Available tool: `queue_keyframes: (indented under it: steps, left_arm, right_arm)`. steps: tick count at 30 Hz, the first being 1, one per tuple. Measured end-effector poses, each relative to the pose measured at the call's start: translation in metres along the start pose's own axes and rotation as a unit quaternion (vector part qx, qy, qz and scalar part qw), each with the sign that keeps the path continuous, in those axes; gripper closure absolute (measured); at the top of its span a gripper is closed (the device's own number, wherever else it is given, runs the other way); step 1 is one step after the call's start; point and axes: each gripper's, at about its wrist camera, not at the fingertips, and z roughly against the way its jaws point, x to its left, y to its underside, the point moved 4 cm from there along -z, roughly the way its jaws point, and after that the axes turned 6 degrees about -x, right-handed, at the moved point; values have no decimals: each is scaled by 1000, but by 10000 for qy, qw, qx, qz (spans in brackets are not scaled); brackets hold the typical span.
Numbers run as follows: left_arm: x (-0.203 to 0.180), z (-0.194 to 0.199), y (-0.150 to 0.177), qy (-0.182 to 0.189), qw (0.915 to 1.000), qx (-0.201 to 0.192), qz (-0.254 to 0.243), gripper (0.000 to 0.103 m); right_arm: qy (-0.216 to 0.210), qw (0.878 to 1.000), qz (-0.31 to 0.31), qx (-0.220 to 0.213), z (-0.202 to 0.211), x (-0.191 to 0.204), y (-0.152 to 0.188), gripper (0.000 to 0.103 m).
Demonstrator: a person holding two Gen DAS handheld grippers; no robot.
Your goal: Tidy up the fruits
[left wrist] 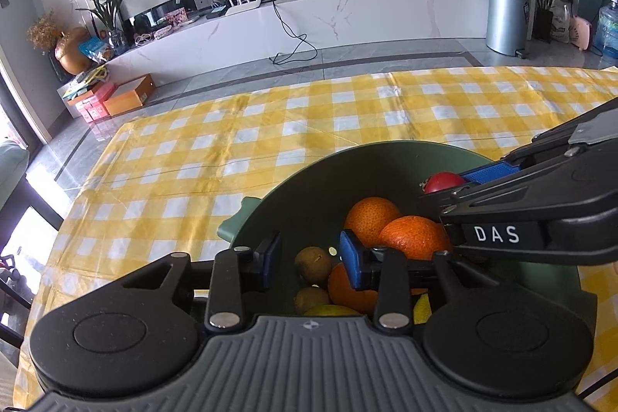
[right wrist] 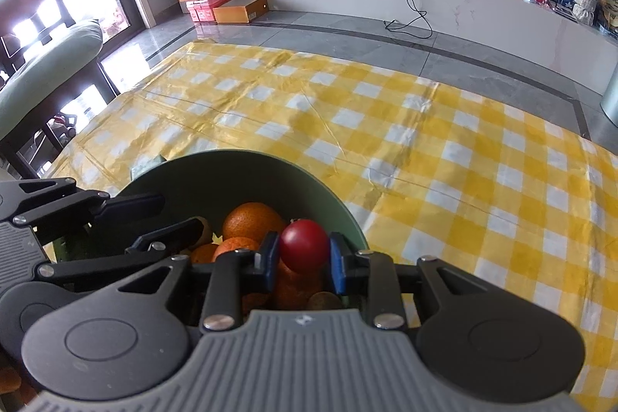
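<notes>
Down at the lower centre of the right wrist view, the right gripper (right wrist: 303,257) has its blue-padded fingers (right wrist: 270,259) clamped on a small red fruit (right wrist: 304,245), holding it above the green bowl (right wrist: 216,172). Below and to the left of that fruit, inside the bowl, lie several oranges (right wrist: 253,221).

Low in the left wrist view, the left gripper (left wrist: 311,259) has its fingers (left wrist: 350,263) apart with nothing pressed between them. They hang over the open bowl (left wrist: 347,165), and a small brown fruit (left wrist: 313,263) lies in the bowl beneath the gap. A second brown fruit (left wrist: 311,298) sits just below it in the frame, with oranges (left wrist: 370,219) to the right. The right gripper (left wrist: 459,182) reaches in from the right edge, the red fruit (left wrist: 442,182) at its tip.

The bowl stands on a surface covered with a yellow and white checked cloth (left wrist: 309,118), which fills the middle of both views.
</notes>
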Motion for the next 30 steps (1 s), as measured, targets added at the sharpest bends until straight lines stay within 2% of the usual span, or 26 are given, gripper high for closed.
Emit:
queue_keyframes:
  steps: [5,10,11,13,16,20,25,30]
  left_arm:
    - [4,10,-5,4,9999,-164,0,52]
    - [12,25,-11,20,9994,-343,19,36]
    - [13,29,-13,16,9992,-403,17,36]
    - [17,35,-16,1,9986,-528,56,35]
    - [19,44,-20,31,9977,-666,109,35]
    - [19,55,-26,-55,9974,-703,170,35]
    - [14,85,-34,139,9942,-997,372,35]
    - [-3,122,-36,44,9896,-1434,97,34]
  right_arm:
    - [26,9998,-173,136,0,-2,-2,77]
    - [-44,9983,-525,258,3,-3,-7,65]
    - [-46,9980,-568,266,5,-3,-8,63]
    - [-63,9973,-686,240,10,-1,-11,52]
    - [0,9973,-708,172,21,2,-16,48]
    - [163,9983,-553,-13,48,3,-23,45]
    - [374,9969,-557,-418,98,-7,-24,34]
    - [614,9919,-558,-959,156,-15,-11,24]
